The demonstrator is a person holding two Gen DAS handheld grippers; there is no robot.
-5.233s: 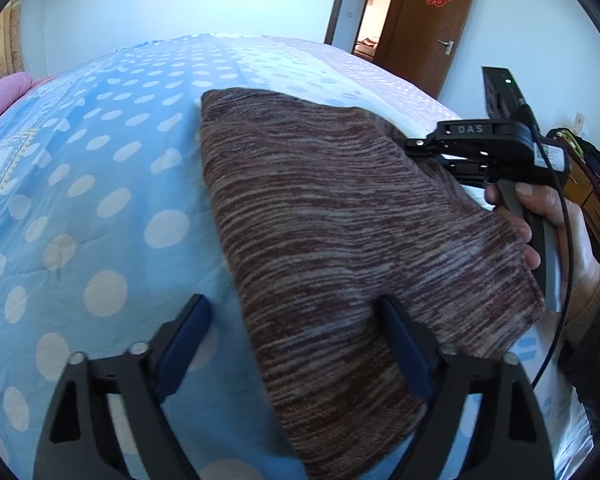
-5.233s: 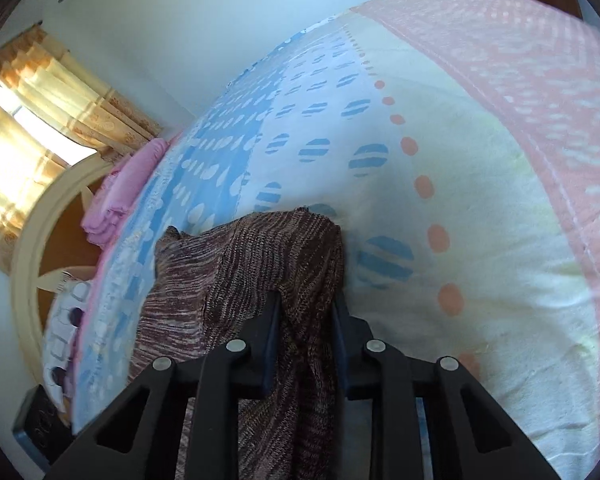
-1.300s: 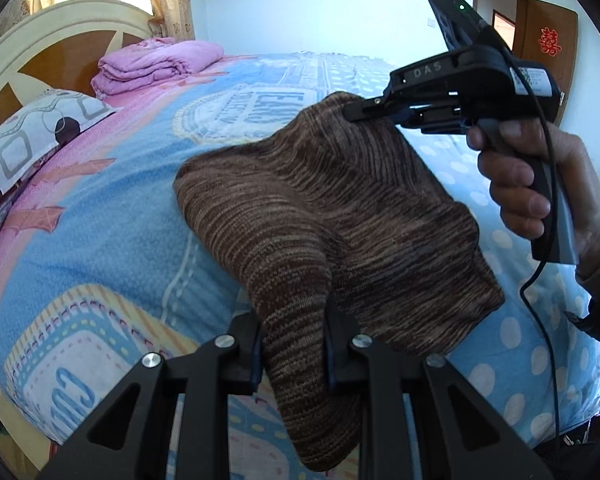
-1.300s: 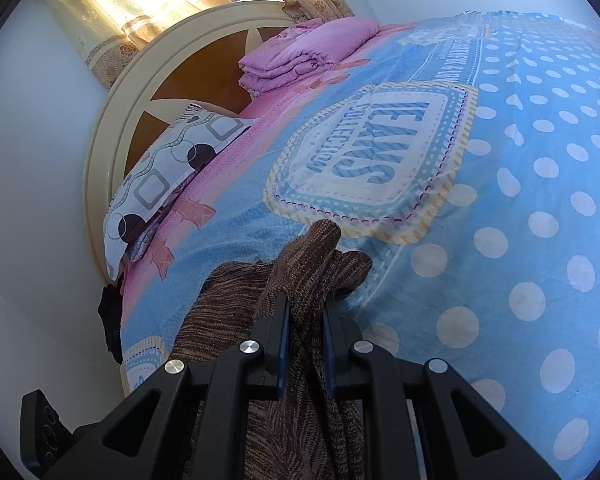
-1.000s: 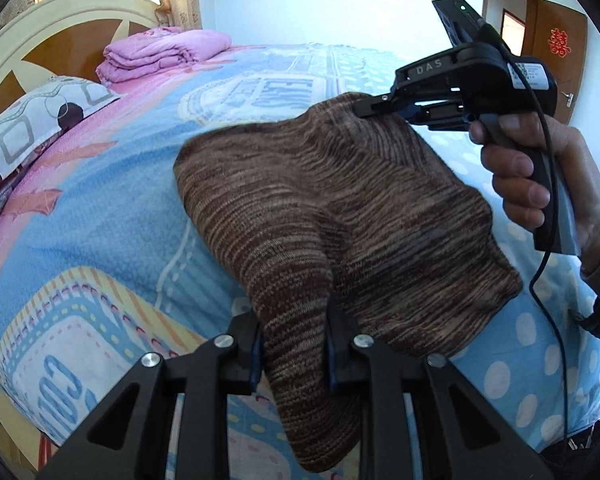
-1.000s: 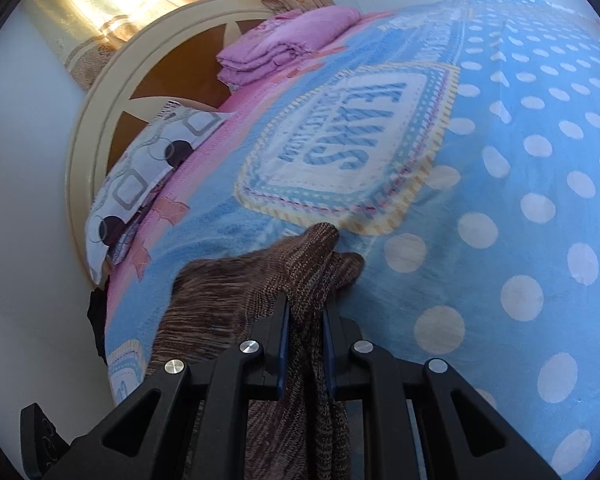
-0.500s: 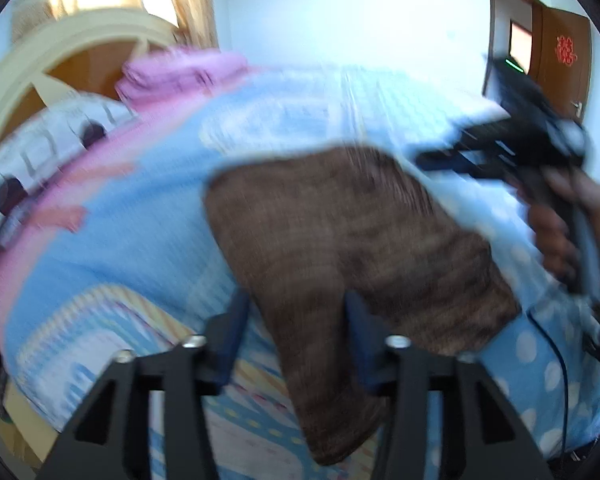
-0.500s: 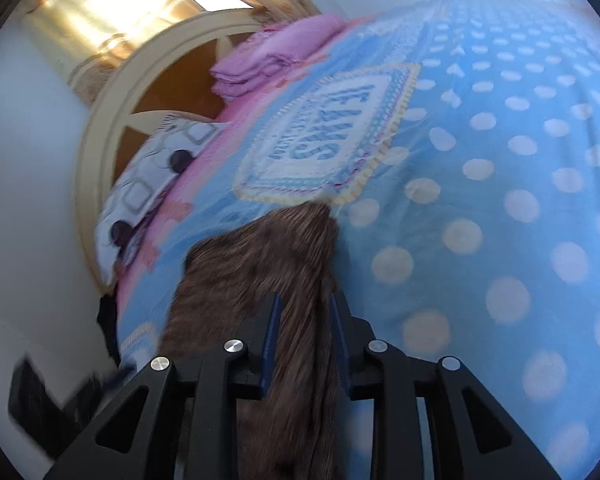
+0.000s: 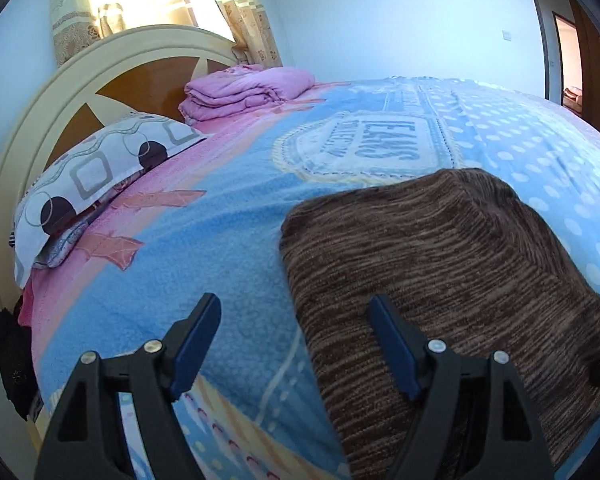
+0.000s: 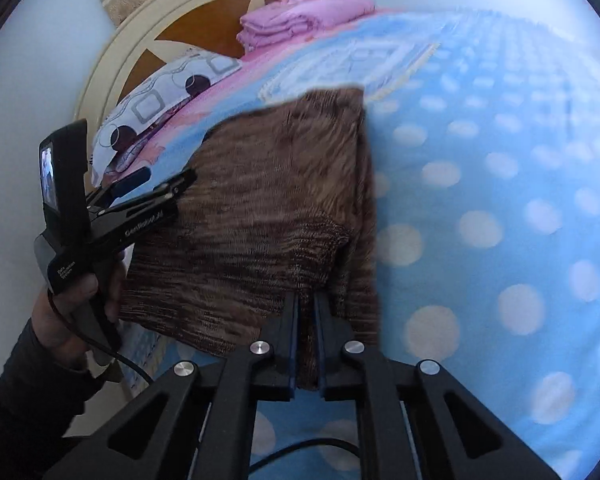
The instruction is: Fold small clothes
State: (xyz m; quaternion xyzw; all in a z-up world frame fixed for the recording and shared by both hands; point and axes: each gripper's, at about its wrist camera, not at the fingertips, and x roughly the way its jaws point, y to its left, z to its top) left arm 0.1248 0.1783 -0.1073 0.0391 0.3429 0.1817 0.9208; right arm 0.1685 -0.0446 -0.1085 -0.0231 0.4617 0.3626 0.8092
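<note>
A brown knitted garment [image 9: 440,256] lies folded flat on the blue dotted bedspread [image 9: 228,240]. My left gripper [image 9: 296,344] is open and empty, its right finger over the garment's near left edge. In the right wrist view the garment [image 10: 268,200] spreads ahead, and my right gripper [image 10: 306,336] is shut on its near edge. The left gripper [image 10: 156,184] shows there too, open, at the garment's left side.
A patterned pillow [image 9: 96,172] and a folded pink blanket [image 9: 248,88] lie by the round headboard [image 9: 32,120] at the far left. An open doorway [image 9: 568,68] is at the far right. The bed edge runs close below my left gripper.
My left gripper has let go of the garment and opened wide. The garment has dropped flat on the bed. My right gripper has shifted to the garment's near edge, still shut on it.
</note>
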